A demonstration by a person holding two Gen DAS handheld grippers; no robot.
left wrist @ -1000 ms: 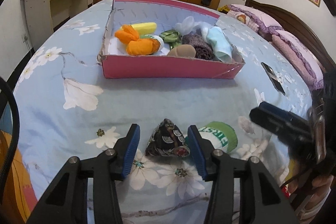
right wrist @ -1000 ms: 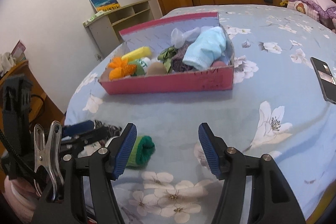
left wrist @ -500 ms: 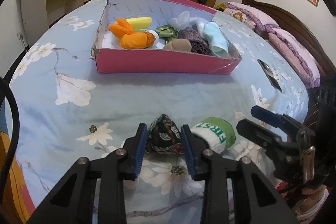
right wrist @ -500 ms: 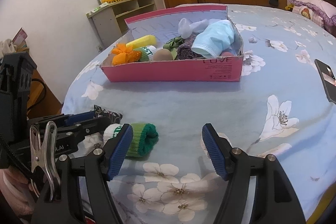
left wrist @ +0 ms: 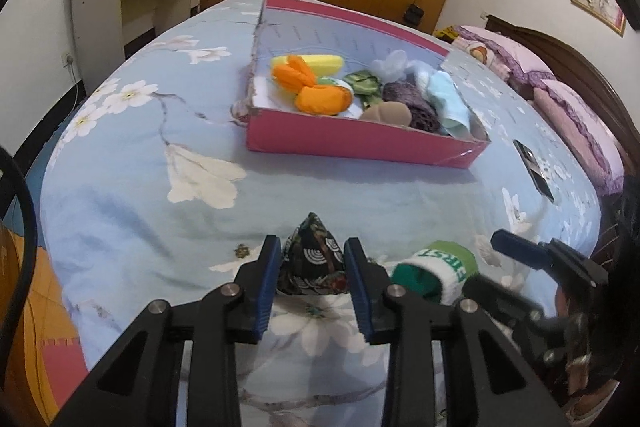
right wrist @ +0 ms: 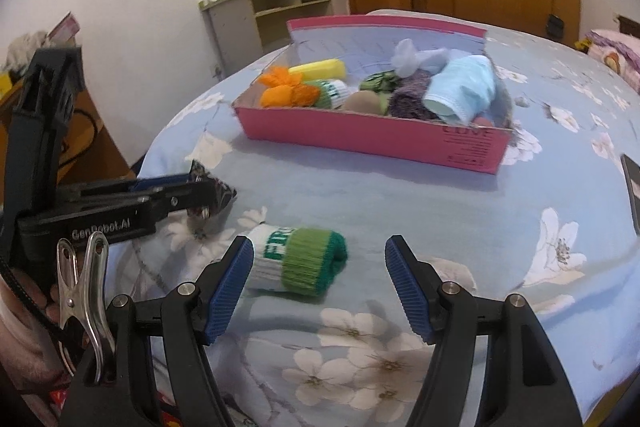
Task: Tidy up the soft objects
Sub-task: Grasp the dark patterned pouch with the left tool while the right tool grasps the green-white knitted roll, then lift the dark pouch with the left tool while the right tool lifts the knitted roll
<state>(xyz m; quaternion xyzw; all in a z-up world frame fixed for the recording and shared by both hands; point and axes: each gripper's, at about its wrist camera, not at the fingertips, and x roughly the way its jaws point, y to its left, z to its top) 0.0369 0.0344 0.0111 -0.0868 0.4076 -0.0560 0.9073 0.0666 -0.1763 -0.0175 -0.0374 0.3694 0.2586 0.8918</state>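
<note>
Presently the left gripper has its fingers pinching a dark patterned pouch that rests on the floral bed near its front edge. Just beside it lies a rolled green-and-white sock — between the spread fingers of the right gripper, untouched. Farther back, the pink box holds other soft items.

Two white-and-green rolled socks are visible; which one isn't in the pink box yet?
The sock lying on the bedspread between the right hand-held gripper's open fingers. Its twin sits inside the box, beside the orange bundle.
</note>
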